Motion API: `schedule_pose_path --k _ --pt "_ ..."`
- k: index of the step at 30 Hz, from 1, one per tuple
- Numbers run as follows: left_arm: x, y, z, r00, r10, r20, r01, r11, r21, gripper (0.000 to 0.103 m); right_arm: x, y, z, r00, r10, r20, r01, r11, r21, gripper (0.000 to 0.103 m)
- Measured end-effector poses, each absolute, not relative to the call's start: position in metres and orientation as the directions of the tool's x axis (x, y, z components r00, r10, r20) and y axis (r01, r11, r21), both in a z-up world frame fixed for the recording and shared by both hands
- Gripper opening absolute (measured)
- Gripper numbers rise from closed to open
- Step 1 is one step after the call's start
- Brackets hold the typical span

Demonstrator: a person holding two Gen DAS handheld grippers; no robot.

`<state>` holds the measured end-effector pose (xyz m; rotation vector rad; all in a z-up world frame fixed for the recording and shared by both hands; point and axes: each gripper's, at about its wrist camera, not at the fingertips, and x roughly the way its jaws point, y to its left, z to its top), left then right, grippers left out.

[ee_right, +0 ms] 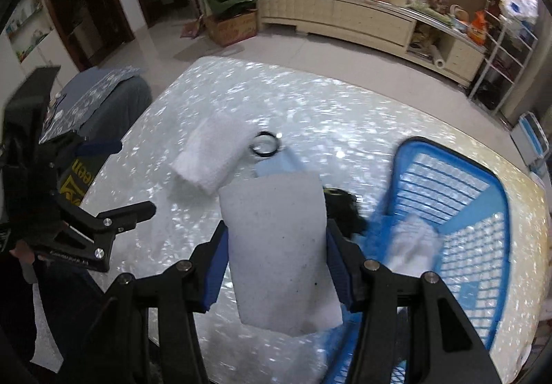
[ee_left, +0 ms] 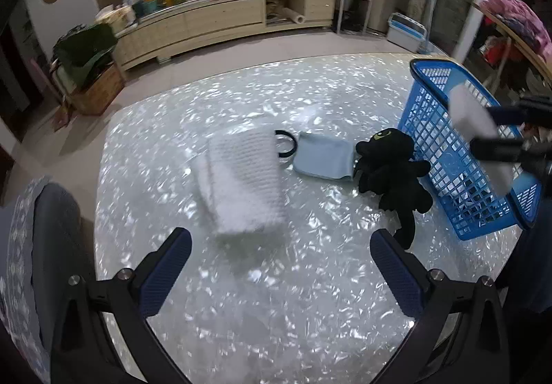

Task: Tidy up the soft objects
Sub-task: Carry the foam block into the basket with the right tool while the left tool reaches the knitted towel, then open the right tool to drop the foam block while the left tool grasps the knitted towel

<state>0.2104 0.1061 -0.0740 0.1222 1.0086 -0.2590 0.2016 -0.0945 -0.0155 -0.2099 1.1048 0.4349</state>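
Right now my right claw [ee_right: 276, 266] is pinching a white foam block [ee_right: 279, 256]. Both blue pads press on its two sides. The block is long, and its long way runs away from my hand, out past the fingertips. It hangs in the air above the shiny table [ee_right: 310, 101].

The blue basket [ee_right: 493, 204] is just to the right of the block, and it is very close. Its long way runs from near me to far from me, almost the same way the block points. So I think my next move is a short slide to the right, over the rim, and then I let go. My right hand is much nearer to the basket than my left hand is.

The basket is not bare inside. Something white and soft [ee_right: 412, 246] lies in it near the rim, but it is blurry and I cannot tell what it is.

My left claw [ee_left: 281, 263] is spread wide and holds nothing. It hangs over the near part of the table. In front of it lie the things not yet put away: a fluffy white towel [ee_left: 241, 184], a black ring [ee_left: 286, 146] at the towel's far corner, a folded light blue cloth [ee_left: 324, 160], and a black plush toy [ee_left: 390, 170]. The toy lies right against the side of the basket. The towel is the thing nearest to my left claw.
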Motion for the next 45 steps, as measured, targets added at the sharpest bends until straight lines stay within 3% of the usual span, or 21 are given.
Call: schedule_pose_path --k 12,23,39,45 --pt "0.252 0.093 -0.095 0.479 -0.196 -0.856 0.35 0.937 -0.018 0.103 0.216 -0.178 -0.012 0.414 0.145 -0.898 -0.273 0.962 0.03 0.051" --pt "0.287 0.086 -0.138 0.427 -0.145 -0.892 0.36 0.933 0.021 0.103 0.225 -0.202 -0.038 0.36 0.112 -0.926 -0.213 0.976 0.035 0.051" --pt "0.321 0.085 -0.179 0.384 -0.115 -0.916 0.365 0.93 0.037 0.087 0.238 -0.199 -0.085 0.205 0.027 -0.978 -0.225 0.974 -0.02 0.052" --pt "0.326 0.084 -0.191 0.371 -0.099 -0.923 0.367 0.929 0.048 0.085 0.24 -0.198 -0.09 0.183 0.021 -0.983 -0.221 0.975 -0.021 0.053"
